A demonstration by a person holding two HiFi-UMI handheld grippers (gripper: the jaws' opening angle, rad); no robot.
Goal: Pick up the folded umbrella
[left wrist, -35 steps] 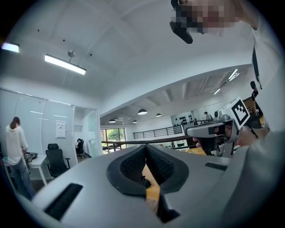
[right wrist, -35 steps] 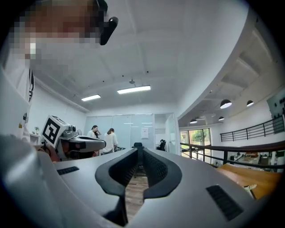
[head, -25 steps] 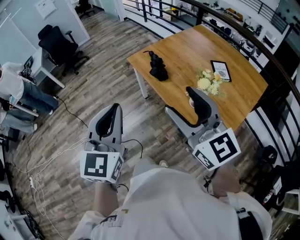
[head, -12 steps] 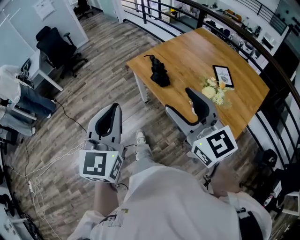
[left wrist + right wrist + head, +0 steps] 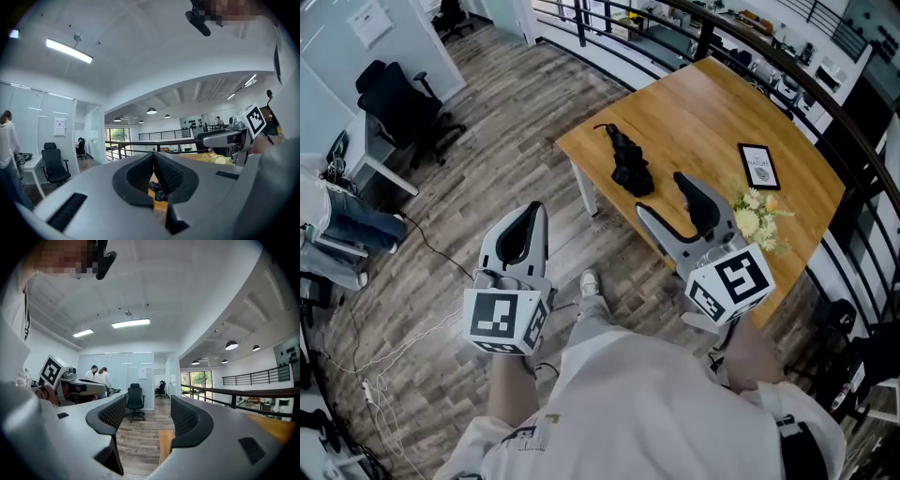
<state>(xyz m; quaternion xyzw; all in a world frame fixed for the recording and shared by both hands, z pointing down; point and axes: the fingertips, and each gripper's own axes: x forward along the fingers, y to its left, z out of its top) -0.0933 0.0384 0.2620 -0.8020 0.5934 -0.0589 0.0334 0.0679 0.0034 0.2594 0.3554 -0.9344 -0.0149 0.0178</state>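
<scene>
The folded umbrella (image 5: pixel 628 165) is black and lies crumpled near the left corner of the wooden table (image 5: pixel 703 103). In the head view my left gripper (image 5: pixel 534 210) is shut and empty, held over the floor well short of the table. My right gripper (image 5: pixel 661 195) is open and empty at the table's near edge, just right of and below the umbrella. In the left gripper view a dark bit of the umbrella (image 5: pixel 160 189) shows under the closed pads (image 5: pixel 140 174). The right gripper view looks past open jaws at the table corner (image 5: pixel 165 442).
On the table's right part lie a bunch of pale flowers (image 5: pixel 757 219) and a black picture frame (image 5: pixel 759 166). A black railing (image 5: pixel 787 66) runs behind the table. A black office chair (image 5: pixel 397 99) and a desk stand far left. Cables (image 5: pixel 403 328) trail over the wooden floor.
The table and the umbrella have come nearer to both grippers. A shoe now shows on the floor between the grippers. Both jaws stand as before.
</scene>
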